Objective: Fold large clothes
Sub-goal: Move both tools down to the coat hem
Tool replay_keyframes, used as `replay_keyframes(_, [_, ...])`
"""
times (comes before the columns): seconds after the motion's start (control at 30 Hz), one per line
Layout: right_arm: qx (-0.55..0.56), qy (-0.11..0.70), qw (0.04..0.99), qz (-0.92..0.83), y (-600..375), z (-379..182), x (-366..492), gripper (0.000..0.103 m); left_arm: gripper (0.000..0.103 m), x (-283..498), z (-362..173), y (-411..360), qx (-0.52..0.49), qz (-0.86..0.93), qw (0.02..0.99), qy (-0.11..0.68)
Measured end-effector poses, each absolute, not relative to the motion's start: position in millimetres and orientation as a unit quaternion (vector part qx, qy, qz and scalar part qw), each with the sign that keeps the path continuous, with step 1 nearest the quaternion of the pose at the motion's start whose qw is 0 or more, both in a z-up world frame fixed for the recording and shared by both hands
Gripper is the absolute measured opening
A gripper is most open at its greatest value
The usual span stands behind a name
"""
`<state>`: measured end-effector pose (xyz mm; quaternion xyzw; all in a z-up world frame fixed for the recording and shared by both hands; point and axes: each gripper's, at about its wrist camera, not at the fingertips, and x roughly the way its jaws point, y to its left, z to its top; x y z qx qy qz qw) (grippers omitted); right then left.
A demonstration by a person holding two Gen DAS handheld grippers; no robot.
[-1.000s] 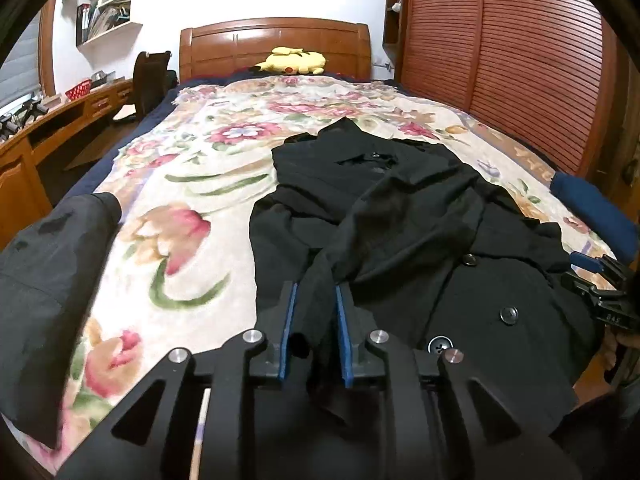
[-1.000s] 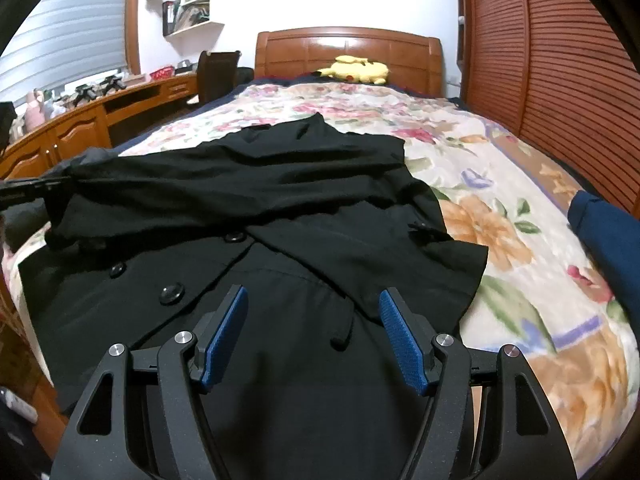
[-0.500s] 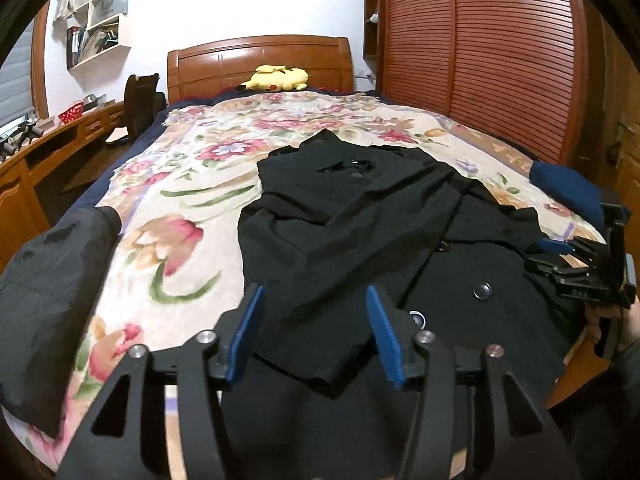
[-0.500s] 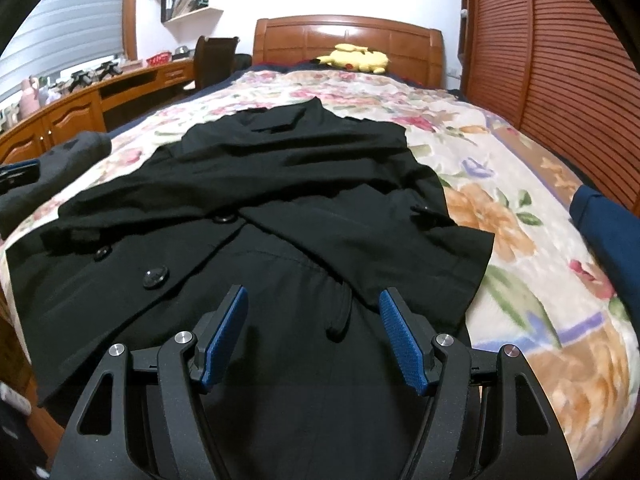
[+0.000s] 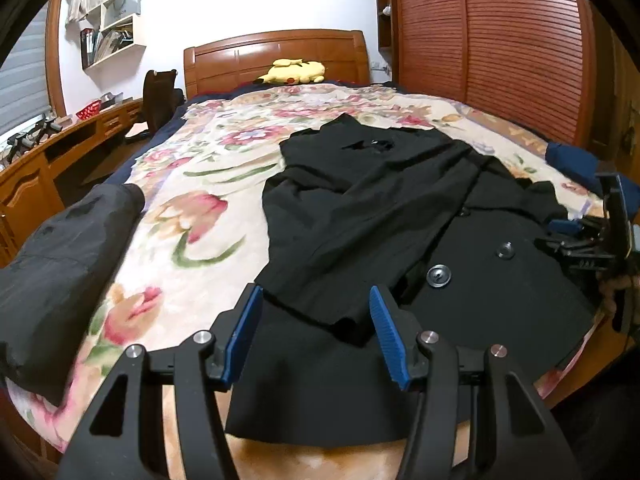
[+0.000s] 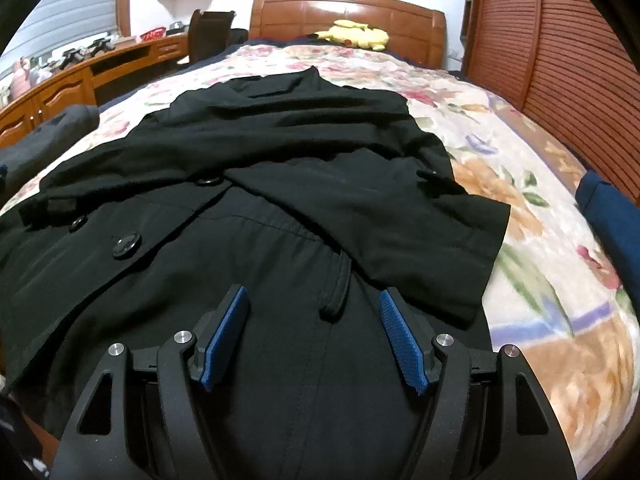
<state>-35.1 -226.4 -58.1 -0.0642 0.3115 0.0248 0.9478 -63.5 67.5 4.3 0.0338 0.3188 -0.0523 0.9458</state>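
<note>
Jaws are standing released on both grippers, left gripper [image 5: 316,332] and right gripper [image 6: 314,334], over the coat [image 5: 400,208]; sleeves are lying folded in, so you are likely grabbing the hem next.

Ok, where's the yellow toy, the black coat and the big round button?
yellow toy [image 5: 294,72], left wrist view, its body.
black coat [image 6: 288,216], right wrist view, its front.
round button [image 5: 439,276], left wrist view, its face.

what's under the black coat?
The black coat lies spread on the floral bedspread, which shows all around it. Both sleeves are folded across its front. Its hem hangs over the bed's foot edge. Anything beneath the fabric is covered.
</note>
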Motion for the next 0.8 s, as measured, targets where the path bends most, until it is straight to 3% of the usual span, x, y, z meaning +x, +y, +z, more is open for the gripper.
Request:
replay_keyframes(0.3, [-0.053,0.314,0.948,0.024,-230.0,-62.1,-33.0,0.078,0.055,-71.9,-13.4,82.2,0.020,-0.042,0.943,0.329])
replay_keyframes(0.8, [-0.057,0.310,0.949,0.019,-229.2,-63.1,-33.8,0.079,0.055,-79.4,-43.7,110.1,0.001,-0.024,0.933,0.358])
